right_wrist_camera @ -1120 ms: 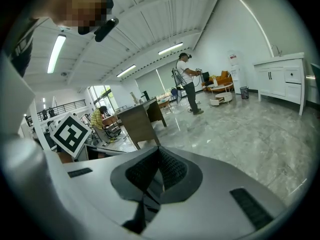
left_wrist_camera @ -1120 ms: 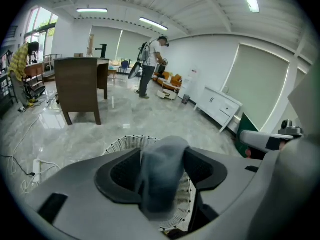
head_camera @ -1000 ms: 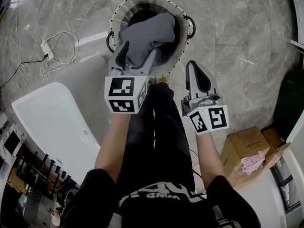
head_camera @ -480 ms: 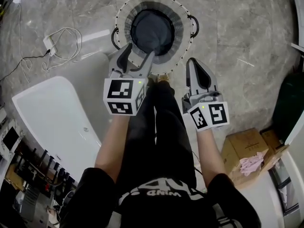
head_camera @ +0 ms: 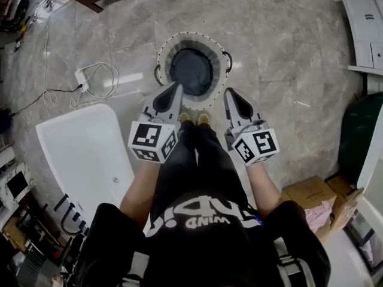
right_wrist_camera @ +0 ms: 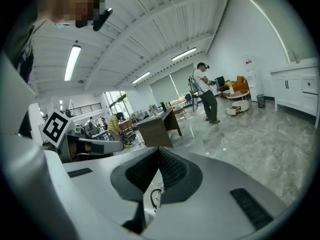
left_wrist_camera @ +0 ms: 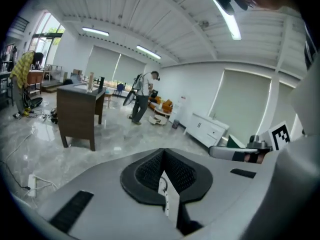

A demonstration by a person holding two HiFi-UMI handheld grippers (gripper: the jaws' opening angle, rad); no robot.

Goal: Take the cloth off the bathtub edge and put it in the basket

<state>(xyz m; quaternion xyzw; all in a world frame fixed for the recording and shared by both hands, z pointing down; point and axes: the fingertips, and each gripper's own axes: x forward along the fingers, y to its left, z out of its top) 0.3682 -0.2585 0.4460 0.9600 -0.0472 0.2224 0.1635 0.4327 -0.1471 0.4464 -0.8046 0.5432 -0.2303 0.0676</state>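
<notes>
The grey cloth point(head_camera: 191, 72) lies bunched inside the round basket point(head_camera: 164, 48), which stands on the marble floor just beyond the person's feet. The white bathtub point(head_camera: 78, 154) sits to the left, and no cloth shows on its edge. My left gripper point(head_camera: 177, 85) hovers over the basket's near left rim, its jaws pressed together with nothing between them. In the left gripper view the left gripper point(left_wrist_camera: 162, 154) points level across the room. My right gripper point(head_camera: 228, 92) hangs beside the basket's near right rim, also shut and empty. The right gripper point(right_wrist_camera: 159, 151) shows its pads meeting.
A power strip with a white cable point(head_camera: 81, 76) lies on the floor left of the basket. An open cardboard box point(head_camera: 311, 193) sits at the lower right, a dark green object point(head_camera: 362, 136) beyond it. Further off stand a brown desk point(left_wrist_camera: 77, 109), a person point(left_wrist_camera: 142, 96) and a white cabinet point(left_wrist_camera: 207, 131).
The cloth left the left gripper and dropped fully into the basket. The left jaws then closed. Both grippers drew back from the basket and the head view rose.
</notes>
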